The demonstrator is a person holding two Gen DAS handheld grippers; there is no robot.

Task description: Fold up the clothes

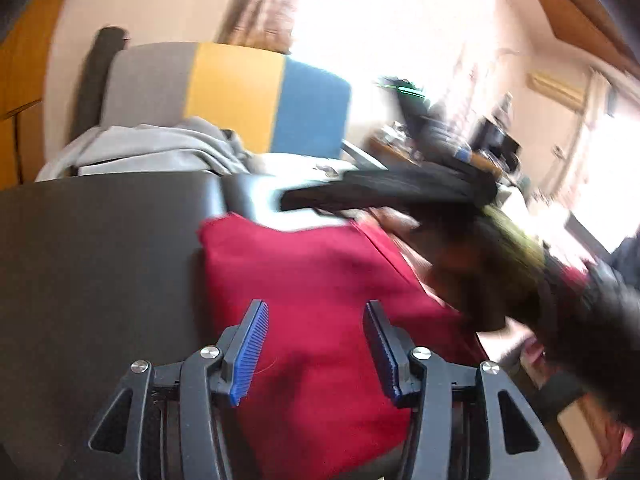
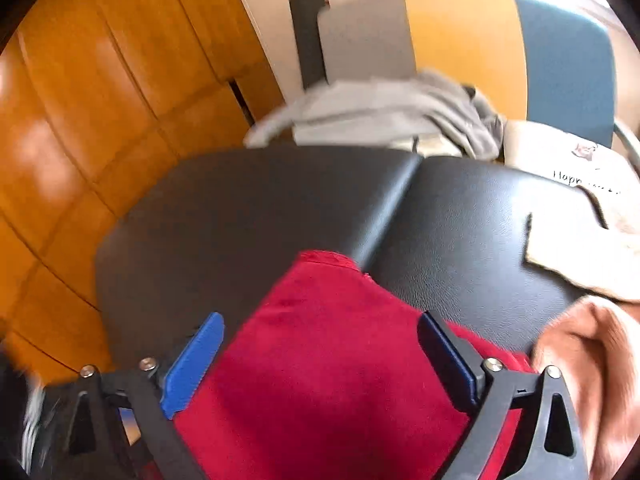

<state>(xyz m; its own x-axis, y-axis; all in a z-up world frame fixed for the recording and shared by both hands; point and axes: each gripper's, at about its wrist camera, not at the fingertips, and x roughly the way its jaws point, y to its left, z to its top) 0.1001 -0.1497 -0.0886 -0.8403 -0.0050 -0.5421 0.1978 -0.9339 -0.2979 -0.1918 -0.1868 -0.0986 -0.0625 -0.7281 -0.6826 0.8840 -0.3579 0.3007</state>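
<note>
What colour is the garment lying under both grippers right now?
Deep red, plain with no visible print. The red garment shows best in the right wrist view.

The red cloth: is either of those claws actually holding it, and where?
Neither. The left gripper and right gripper both stand open over the red cloth, with no pad pinching it.
</note>
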